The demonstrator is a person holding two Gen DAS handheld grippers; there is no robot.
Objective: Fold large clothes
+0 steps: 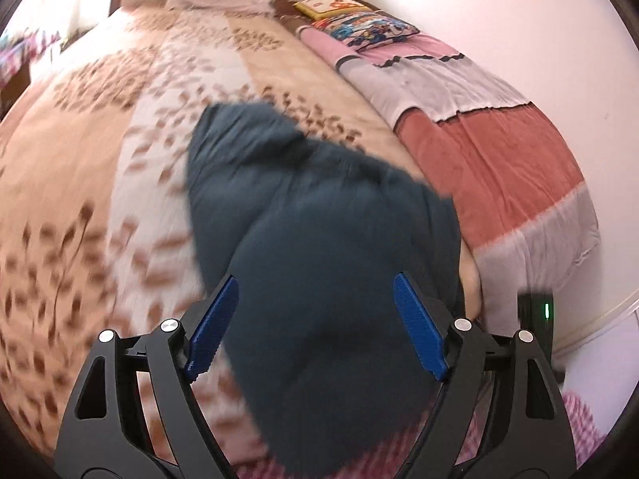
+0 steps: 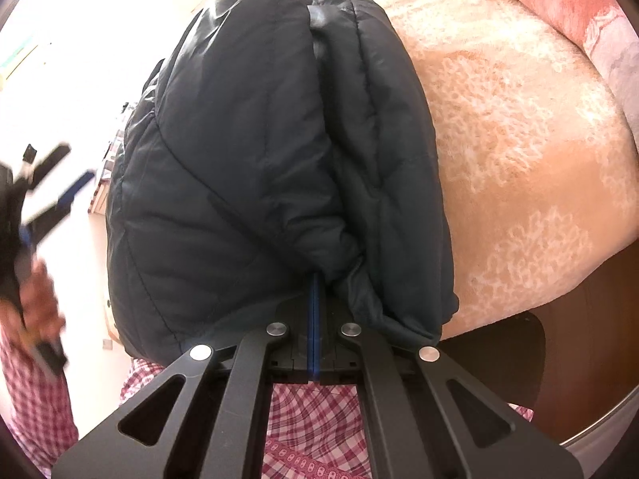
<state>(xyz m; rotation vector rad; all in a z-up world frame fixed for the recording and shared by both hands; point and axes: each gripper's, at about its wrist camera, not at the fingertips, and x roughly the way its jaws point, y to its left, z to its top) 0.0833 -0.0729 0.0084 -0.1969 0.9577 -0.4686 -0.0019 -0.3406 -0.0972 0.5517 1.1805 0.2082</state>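
One jacket [image 2: 255,167] in R gripper [image 2: 314,291]

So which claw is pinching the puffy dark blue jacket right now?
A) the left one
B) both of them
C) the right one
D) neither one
C: the right gripper has its blue pads pressed together on a fold of the jacket, while the left gripper stands wide open with nothing pinched between its fingers.
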